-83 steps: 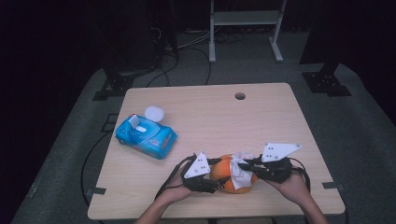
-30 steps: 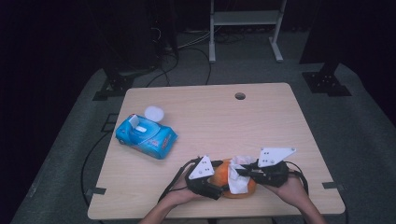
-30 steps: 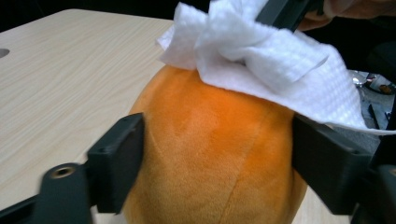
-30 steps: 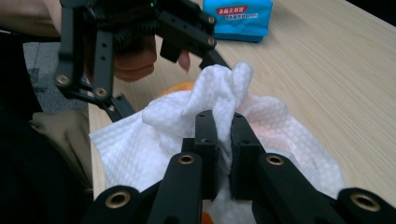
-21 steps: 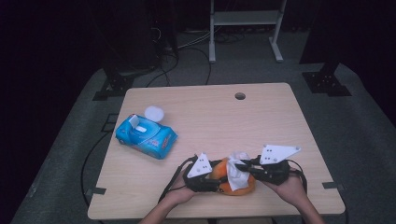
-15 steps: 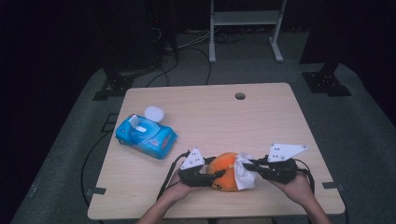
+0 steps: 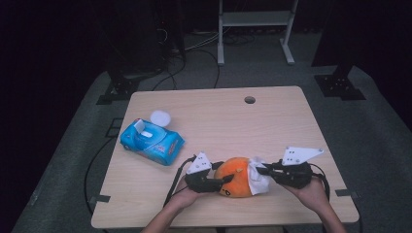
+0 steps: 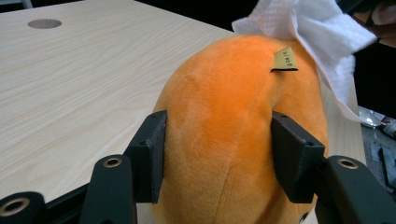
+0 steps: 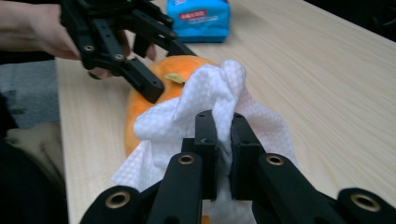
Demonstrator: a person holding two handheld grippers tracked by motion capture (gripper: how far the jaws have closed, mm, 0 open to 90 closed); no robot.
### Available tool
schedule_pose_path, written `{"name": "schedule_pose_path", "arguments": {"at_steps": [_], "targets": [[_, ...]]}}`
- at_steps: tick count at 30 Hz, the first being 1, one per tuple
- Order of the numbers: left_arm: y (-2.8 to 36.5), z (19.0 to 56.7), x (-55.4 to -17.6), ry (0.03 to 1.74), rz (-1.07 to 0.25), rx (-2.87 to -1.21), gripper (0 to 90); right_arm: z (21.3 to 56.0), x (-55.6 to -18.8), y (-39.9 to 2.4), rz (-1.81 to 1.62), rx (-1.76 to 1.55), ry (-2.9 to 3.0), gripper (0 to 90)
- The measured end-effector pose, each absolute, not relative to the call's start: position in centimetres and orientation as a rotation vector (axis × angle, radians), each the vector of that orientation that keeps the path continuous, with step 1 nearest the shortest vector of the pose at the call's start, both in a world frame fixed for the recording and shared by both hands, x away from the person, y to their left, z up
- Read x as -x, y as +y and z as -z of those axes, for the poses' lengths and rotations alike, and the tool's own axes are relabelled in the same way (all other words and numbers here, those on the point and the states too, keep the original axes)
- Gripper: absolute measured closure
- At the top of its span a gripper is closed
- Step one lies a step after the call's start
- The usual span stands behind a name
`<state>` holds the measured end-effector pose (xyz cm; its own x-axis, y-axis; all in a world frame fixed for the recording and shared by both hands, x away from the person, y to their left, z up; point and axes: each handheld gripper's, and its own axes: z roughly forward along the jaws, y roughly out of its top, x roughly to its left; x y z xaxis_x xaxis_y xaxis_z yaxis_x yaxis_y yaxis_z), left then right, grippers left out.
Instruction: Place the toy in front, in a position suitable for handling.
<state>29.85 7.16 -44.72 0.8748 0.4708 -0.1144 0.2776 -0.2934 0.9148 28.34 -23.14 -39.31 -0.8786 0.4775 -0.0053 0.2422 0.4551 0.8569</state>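
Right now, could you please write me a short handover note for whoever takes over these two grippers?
Left claw: its jaws have just been closing and now press both sides of the orange plush toy, steadying it on the table near the front edge.
Right claw: shut on the white wipe, which is draped over the toy's right end.
Blue wipes pack: lid open, at the table's left, apart from the toy.
Done: a wipe is out and laid on the toy.
Left, as I judge it: wiping the rest of the toy's surface; closing the pack.
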Motion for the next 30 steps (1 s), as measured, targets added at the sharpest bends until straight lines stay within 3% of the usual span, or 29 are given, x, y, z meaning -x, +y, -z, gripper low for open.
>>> {"name": "schedule_pose_path", "arguments": {"at_steps": [6, 12, 15, 17, 23, 27, 30], "targets": [[6.6, 44.4, -29.2, 0.508, -0.235, -1.911, 40.4, 38.8, -28.1, -22.3, -1.421, -0.587, 2.437, 83.3], [6.5, 44.1, -29.0, 0.515, -0.218, -1.903, 16.4, 40.2, -28.2, -21.8, -1.390, -0.551, 2.574, 83.4], [6.3, 44.0, -29.0, 0.496, -0.200, -1.915, 12.5, 40.4, -28.1, -22.0, -1.406, -0.538, 2.614, 83.4], [6.0, 44.3, -28.9, 0.478, -0.181, -1.941, 15.6, 40.4, -28.1, -21.9, -1.407, -0.536, 2.614, 83.4], [5.7, 43.8, -28.3, 0.442, -0.321, -1.934, 43.7, 39.8, -28.4, -22.0, -1.401, -0.558, 2.578, 83.3], [5.6, 42.9, -27.7, 0.375, -0.518, -1.860, 46.9, 38.5, -28.2, -21.8, -1.452, -0.563, 2.453, 83.4], [5.8, 43.2, -28.0, 0.387, -0.493, -1.867, 44.4, 38.4, -28.2, -21.0, -1.434, -0.555, 2.411, 83.3]]}}
